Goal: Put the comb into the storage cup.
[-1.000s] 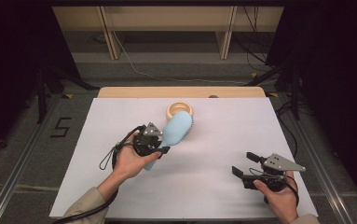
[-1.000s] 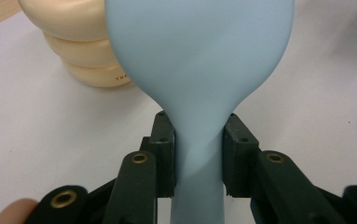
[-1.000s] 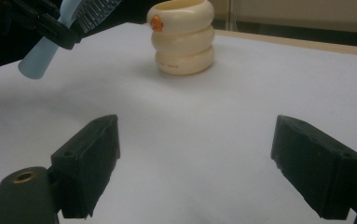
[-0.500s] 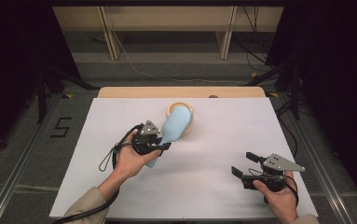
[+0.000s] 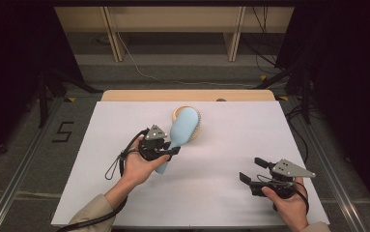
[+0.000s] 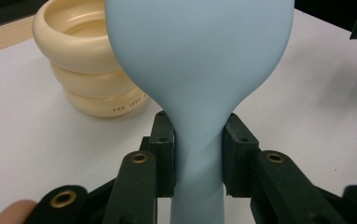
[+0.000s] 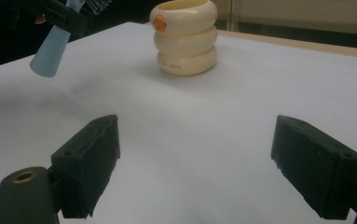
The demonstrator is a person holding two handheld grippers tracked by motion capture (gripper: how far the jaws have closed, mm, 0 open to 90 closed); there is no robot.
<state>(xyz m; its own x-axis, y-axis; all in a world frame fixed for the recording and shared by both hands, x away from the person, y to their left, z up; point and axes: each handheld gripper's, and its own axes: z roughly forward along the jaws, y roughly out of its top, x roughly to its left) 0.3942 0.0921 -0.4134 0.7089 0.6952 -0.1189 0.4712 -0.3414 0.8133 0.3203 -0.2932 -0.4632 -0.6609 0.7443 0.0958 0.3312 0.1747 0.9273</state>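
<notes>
My left gripper [image 5: 169, 151] is shut on the handle of a light blue hairbrush [image 5: 184, 126], held above the white table [image 5: 231, 140]. In the left gripper view the two pads [image 6: 164, 149] press on either side of the narrow neck of the brush [image 6: 199, 56]. The brush head hangs over a cream ringed container [image 5: 199, 129] and hides most of it from above. That container [image 6: 80, 70] stands just behind and left of the brush head. My right gripper [image 5: 251, 169] rests open near the front right of the table, nothing between its jaws [image 7: 195, 163].
From the right gripper view the cream container [image 7: 185, 39] stands far ahead with an orange spot on its rim, and the brush handle [image 7: 50, 53] hangs at upper left. A wooden strip [image 5: 187, 95] borders the table's far edge. Dark floor and cables surround the table.
The brush head has swung from beside the cream container to over it, its smooth back now turned upward. The right gripper has stayed where it was.
</notes>
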